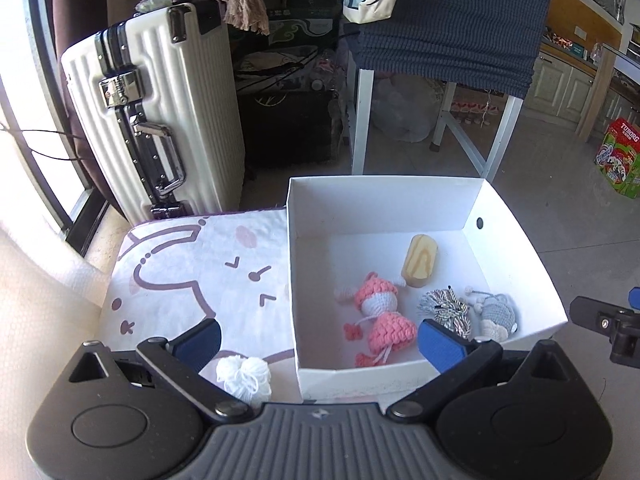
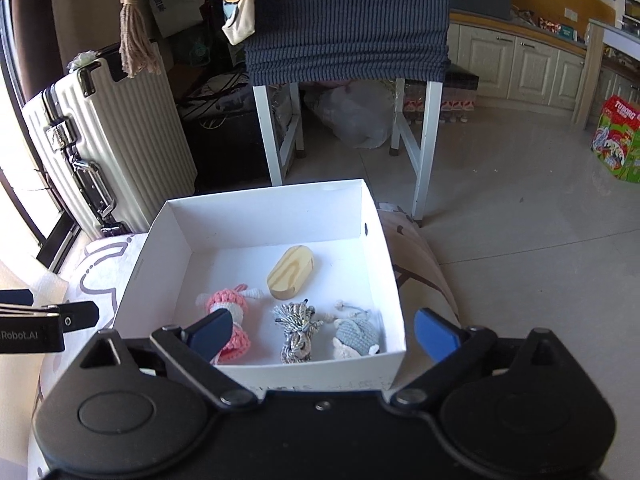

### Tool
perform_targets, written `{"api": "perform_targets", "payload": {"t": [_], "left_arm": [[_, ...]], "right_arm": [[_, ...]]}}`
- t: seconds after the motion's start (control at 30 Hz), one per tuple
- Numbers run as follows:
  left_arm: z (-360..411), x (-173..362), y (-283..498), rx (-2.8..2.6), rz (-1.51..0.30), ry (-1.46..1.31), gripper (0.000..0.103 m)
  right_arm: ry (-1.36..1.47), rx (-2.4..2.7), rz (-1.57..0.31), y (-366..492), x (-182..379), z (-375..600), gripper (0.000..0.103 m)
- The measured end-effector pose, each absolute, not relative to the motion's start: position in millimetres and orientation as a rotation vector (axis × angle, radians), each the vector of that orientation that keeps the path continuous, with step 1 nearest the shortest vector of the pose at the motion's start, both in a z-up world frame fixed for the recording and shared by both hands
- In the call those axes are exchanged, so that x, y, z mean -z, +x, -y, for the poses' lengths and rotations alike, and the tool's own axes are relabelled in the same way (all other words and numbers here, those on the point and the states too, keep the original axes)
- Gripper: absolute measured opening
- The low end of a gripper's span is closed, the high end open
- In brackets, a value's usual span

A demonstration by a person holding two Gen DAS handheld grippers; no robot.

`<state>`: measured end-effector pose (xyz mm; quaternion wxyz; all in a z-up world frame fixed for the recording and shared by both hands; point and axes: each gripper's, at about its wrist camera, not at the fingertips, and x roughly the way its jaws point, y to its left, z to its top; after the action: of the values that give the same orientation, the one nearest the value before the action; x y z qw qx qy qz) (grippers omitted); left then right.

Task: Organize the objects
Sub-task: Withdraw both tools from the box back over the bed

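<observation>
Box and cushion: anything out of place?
Yes. One white pompom lies on the cushion, outside the box, while the other toys sit inside it. Nothing looks spilled or damaged.

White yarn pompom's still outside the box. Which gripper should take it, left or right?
Left, probably. The fluffy white yarn pompom lies on the printed cushion between the open left gripper's jaws, beside the white cardboard box. The open right gripper hovers over the box, pompom out of its view.
</observation>
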<state>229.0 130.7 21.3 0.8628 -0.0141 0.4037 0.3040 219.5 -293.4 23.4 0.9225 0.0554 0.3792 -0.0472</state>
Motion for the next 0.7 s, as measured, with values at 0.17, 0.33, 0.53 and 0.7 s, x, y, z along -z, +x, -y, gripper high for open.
{"api": "perform_targets", "payload": {"t": [0.17, 0.33, 0.53, 0.7], "left_arm": [[-124.2, -19.9, 212.9, -0.644, -0.843, -0.045, 0.103], [-116.5, -18.0, 201.0, -0.644, -0.826, -0.040, 0.103], [-112.7, -13.3, 195.5, -0.641, -0.819, -0.043, 0.103], [-114.3, -11.5, 192.3, -0.635, -0.809, -0.047, 0.103]], "right_arm": [[0.104, 0.101, -0.775, 205.3, -26.0, 290.7, 0.102], [0.083, 0.115, -0.774, 193.4, -25.2, 289.8, 0.103], [0.096, 0.120, -0.770, 184.9, -26.6, 295.2, 0.103], [0.084, 0.117, -0.770, 181.3, -24.1, 296.3, 0.103]]}}
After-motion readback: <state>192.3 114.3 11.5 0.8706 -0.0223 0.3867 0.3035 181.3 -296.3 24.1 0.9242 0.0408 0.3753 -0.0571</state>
